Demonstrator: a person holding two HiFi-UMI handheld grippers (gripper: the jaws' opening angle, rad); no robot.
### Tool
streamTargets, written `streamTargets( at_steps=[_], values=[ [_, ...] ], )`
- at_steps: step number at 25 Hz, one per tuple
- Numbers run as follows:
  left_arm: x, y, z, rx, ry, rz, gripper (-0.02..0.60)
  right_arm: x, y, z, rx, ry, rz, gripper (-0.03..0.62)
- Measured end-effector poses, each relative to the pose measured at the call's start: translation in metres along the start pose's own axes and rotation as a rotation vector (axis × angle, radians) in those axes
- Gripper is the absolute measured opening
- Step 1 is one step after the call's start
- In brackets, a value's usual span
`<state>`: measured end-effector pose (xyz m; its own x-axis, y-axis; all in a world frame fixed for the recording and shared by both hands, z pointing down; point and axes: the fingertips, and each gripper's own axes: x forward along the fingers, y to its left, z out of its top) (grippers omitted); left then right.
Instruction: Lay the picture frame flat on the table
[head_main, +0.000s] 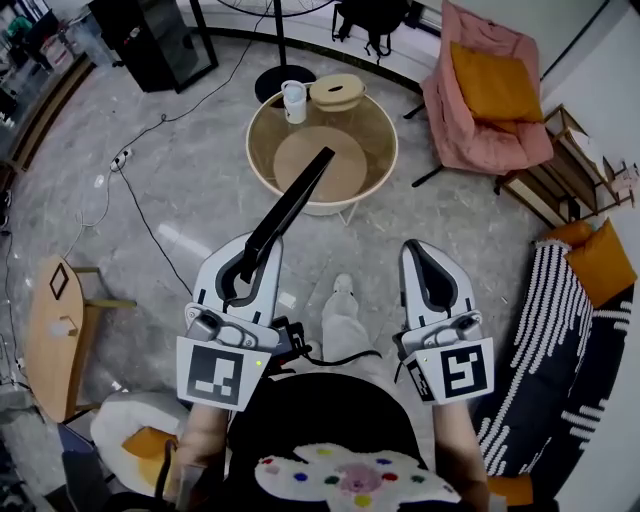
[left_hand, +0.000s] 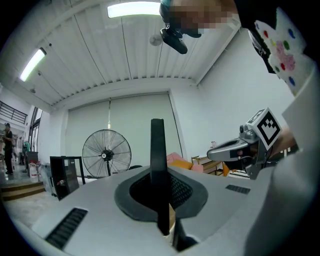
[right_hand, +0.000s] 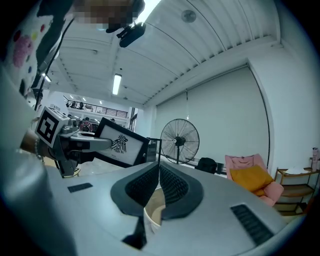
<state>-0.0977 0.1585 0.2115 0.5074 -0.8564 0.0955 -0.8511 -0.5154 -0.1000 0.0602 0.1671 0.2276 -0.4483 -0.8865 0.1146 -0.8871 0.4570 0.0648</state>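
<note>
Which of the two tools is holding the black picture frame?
The left tool, shut on the picture frame, which sticks out beyond its jaws. The right tool is shut with nothing between its jaws.

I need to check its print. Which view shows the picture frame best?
The right gripper view: the picture frame faces it, bird print visible. The head view and left gripper view show only its dark edge, held in the left claw.
</note>
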Motion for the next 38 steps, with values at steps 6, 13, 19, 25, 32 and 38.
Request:
streamTargets(
  at_steps=[6, 13, 19, 25, 32, 38],
  values=[
    [0.049, 0.018, 0.000, 0.001, 0.009, 0.034, 0.025, 0.045, -0.036, -0.001, 0.006, 0.002, 0.025, 0.035],
    [0.108, 0.036, 0.002, -0.003, 0.032, 0.085, 0.025, 0.098, -0.080, -0.004, 0.019, 0.018, 0.082, 0.035],
    [0.154, 0.044, 0.007, -0.005, 0.041, 0.119, 0.025, 0.139, -0.116, -0.005, -0.018, 0.025, 0.124, 0.035],
    [0.187, 0.046, 0.014, -0.006, 0.045, 0.126, 0.025, 0.164, -0.139, -0.001, 0.001, 0.027, 0.150, 0.035],
    [0.206, 0.044, 0.017, 0.004, 0.049, 0.134, 0.025, 0.172, -0.158, -0.004, 0.006, 0.030, 0.154, 0.035],
    [0.206, 0.049, 0.021, 0.007, 0.038, 0.134, 0.025, 0.176, -0.157, 0.005, 0.003, 0.005, 0.144, 0.035]
  ],
)
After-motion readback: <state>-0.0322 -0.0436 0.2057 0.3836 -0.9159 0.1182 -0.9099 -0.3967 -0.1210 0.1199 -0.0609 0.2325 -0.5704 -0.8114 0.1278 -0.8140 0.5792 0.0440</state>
